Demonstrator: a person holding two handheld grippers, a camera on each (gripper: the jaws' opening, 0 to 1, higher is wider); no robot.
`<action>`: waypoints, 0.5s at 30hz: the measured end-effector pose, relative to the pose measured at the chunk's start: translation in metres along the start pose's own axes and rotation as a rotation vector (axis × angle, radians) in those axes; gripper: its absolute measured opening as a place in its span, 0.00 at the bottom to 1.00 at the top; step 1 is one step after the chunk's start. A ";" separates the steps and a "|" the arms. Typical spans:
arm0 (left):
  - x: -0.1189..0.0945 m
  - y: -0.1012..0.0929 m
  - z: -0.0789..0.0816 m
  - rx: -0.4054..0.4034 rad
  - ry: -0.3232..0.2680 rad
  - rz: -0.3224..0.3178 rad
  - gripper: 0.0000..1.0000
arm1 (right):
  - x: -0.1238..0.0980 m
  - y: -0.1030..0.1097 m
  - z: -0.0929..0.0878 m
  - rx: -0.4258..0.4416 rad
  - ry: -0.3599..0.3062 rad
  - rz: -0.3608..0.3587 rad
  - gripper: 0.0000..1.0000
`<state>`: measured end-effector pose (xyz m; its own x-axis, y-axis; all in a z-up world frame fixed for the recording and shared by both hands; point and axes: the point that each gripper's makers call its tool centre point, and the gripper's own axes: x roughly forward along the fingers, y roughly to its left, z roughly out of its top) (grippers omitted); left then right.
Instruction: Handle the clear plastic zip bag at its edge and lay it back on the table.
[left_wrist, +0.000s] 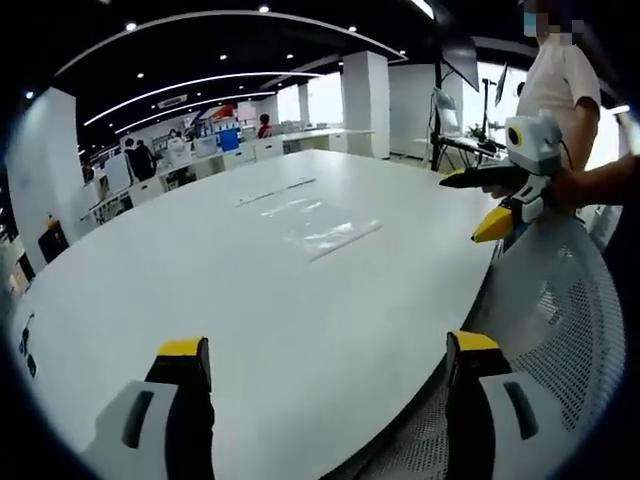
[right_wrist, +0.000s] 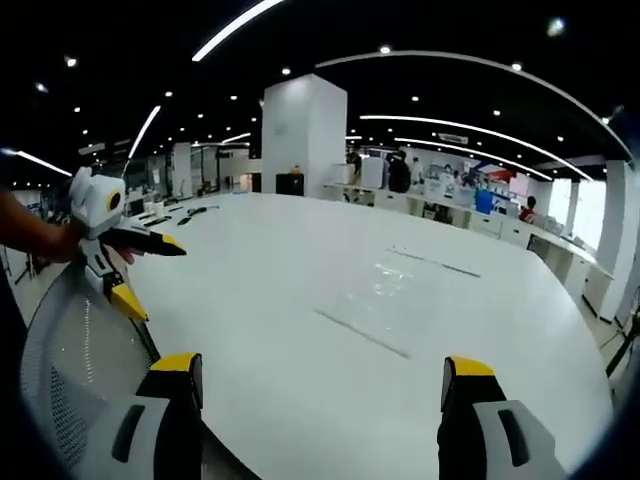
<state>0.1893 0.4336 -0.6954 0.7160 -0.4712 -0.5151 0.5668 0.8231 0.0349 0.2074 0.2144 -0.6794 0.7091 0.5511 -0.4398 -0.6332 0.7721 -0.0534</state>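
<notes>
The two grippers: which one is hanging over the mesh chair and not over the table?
The right gripper, seen in the left gripper view: it hangs above the mesh chair back. The left gripper points over the white table.

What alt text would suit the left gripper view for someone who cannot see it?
A clear plastic zip bag lies flat on a large white table. The left tool hangs open at the table's near edge, and the right tool, also open, enters from the right above a mesh chair.
</notes>
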 end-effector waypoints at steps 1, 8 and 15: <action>0.000 0.001 0.000 -0.008 -0.007 0.004 0.97 | -0.001 0.000 0.001 0.000 -0.002 -0.003 1.00; -0.002 0.005 0.003 -0.018 -0.046 0.048 0.96 | -0.005 -0.002 0.008 -0.004 -0.048 -0.057 1.00; 0.000 0.011 0.001 -0.001 -0.064 0.089 0.93 | -0.003 0.001 0.004 -0.050 -0.055 -0.072 0.99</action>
<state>0.1961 0.4420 -0.6946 0.7882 -0.4153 -0.4542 0.4992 0.8630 0.0773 0.2060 0.2148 -0.6747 0.7682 0.5126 -0.3836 -0.5941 0.7941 -0.1284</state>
